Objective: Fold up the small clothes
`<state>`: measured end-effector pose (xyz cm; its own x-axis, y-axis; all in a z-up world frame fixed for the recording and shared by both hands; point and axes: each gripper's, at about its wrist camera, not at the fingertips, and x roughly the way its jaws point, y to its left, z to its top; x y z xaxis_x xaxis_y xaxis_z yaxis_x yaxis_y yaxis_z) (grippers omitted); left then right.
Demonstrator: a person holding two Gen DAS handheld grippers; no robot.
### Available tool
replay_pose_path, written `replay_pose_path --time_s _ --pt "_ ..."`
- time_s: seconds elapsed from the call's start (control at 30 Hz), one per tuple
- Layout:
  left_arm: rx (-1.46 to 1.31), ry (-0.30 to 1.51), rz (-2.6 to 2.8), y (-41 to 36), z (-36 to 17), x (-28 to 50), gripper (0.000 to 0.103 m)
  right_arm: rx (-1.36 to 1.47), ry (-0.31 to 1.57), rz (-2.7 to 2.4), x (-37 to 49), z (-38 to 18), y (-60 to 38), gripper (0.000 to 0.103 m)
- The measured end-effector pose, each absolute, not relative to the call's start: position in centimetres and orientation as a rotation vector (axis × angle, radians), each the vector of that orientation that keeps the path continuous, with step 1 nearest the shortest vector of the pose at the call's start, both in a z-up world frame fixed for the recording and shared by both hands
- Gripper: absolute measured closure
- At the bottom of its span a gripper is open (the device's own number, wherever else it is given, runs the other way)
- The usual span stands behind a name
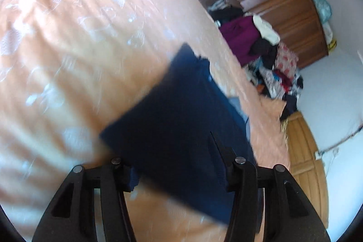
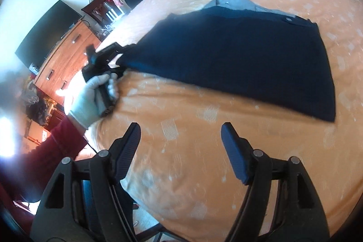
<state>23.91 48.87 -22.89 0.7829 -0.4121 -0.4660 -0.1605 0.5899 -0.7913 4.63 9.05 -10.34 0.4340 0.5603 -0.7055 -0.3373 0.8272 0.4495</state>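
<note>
The dark blue garment [image 2: 238, 53] lies on the orange bed [image 2: 192, 140], already folded into a flat wedge with a grey lining showing at its far edge. The left hand-held gripper [image 2: 109, 58] pinches one corner, so folding seems unfinished. The right hand-held gripper [image 2: 180, 146] hovers wide open, empty, near the cloth.
</note>
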Motion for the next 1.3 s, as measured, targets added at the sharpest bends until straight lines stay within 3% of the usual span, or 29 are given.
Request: replay_pose_path --time_s 0.23,0.3,0.33,0.37,0.5,0.57,0.67,0.87,1.03,1.07,1.1,1.13,1.17,1.3 --pt "-1.067 0.619 -0.150 48.7 -25.5 26.5 0.044 0.234 0.922 0.624 9.9 -8.7 12.2 0.030" --pt "-1.088 0.617 -0.174 49.0 -26.0 27.2 0.047 0.220 0.896 0.651 12.0 -7.8 13.8 0.030" --pt "-1.081 0.627 -0.166 49.0 -26.2 27.4 0.064 0.212 0.885 0.666 13.1 -7.2 14.7 0.030" --pt "-1.067 0.643 -0.167 48.8 -26.4 27.6 0.097 0.201 0.873 0.679 14.2 -6.7 15.7 0.030" --pt "-0.855 0.597 -0.171 46.5 -23.3 26.7 0.098 0.146 0.867 0.723 21.8 -5.1 20.5 0.026" --pt "-0.696 0.573 -0.190 44.3 -21.3 25.8 0.098 0.160 0.930 0.767 26.2 -5.3 23.0 0.021" --pt "-0.518 0.551 -0.214 41.7 -19.6 24.8 0.098 0.161 1.063 0.825 32.3 -6.8 27.5 0.021" --pt "-0.348 0.543 -0.244 39.3 -18.9 23.8 0.097 0.105 1.238 0.783 36.2 -11.7 31.8 0.020" --pt "-0.282 0.553 -0.266 37.9 -18.7 24.5 0.096 0.191 1.235 0.758 36.5 -13.8 31.0 0.023" --pt "-0.262 0.555 -0.273 37.3 -18.5 24.7 0.096 0.199 1.228 0.763 36.4 -14.0 30.8 0.036" --pt "-0.237 0.555 -0.283 36.9 -18.4 24.6 0.096 0.205 1.223 0.765 36.3 -14.4 30.5 0.059" --pt "-0.215 0.553 -0.292 36.3 -18.1 24.8 0.096 0.224 1.224 0.774 36.2 -14.7 30.1 0.069" --pt "-0.193 0.553 -0.305 35.7 -17.9 24.7 0.095 0.256 1.213 0.784 36.2 -14.6 29.4 0.087" --pt "-0.142 0.540 -0.399 33.0 -15.7 23.9 0.095 0.384 1.055 0.777 33.6 -11.4 22.7 0.094"
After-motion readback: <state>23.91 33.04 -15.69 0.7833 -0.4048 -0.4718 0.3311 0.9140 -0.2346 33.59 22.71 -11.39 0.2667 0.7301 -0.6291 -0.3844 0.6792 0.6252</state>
